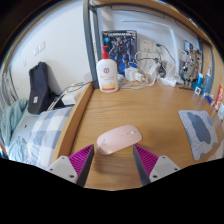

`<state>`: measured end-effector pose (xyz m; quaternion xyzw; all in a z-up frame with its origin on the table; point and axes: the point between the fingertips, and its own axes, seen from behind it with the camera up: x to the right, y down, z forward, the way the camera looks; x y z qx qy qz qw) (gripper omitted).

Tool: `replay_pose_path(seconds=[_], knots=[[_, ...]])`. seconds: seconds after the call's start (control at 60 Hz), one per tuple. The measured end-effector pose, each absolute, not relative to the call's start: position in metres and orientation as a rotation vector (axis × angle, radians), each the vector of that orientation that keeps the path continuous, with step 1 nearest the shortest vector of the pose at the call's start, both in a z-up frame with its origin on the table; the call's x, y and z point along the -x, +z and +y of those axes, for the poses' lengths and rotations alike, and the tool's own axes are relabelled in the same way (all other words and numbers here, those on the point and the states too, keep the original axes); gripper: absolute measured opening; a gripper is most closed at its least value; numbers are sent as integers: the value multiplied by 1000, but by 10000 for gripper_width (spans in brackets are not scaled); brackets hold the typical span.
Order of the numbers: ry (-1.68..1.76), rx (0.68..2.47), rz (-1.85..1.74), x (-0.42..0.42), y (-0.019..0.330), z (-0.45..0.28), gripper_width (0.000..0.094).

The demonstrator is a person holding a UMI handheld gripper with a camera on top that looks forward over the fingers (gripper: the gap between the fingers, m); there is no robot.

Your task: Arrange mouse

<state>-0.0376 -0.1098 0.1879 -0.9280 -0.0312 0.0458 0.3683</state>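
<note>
Looking along my gripper [113, 160], I saw the pale pink mouse [118, 139] lying on the wooden desk [150, 110], near the front edge and a little toward the left edge, just ahead of my fingertips and partly between them. The two fingers stood wide apart, with the magenta pads [81, 157] facing inward, and there was a gap on each side of the mouse, so I held nothing. The mouse rested on the desk by its own weight, with its long axis lying across my fingers and a little tilted. I judged it to be light, with a hard, smooth plastic shell, rounded on top, so it could slip out if I pressed high on the curve. I thought the better place to take it was low on its two long sides, near the middle of the body, where the shell is more flat. It did not look fragile, but hard pressing on the buttons seemed unwise. At the back edge stood a white bottle [107, 72], and a grey cloth [202, 129] lay near the right edge, both well apart from the mouse.
</note>
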Motion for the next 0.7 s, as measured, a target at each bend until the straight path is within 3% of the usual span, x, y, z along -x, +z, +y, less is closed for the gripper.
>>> replay_pose_path(seconds=[0.067,0.083,0.433,0.533,0.633,0.7], knots=[[102,2388,-87,26,200,-93,763],[104,2388,-85,47,187,-95,763],[70,2399,-90,86,194,-28,765],[46,2408,-100,90,173,-15,759],[13,2426,-102,94,173,2,664],[12,2426,-91,92,170,11,553]])
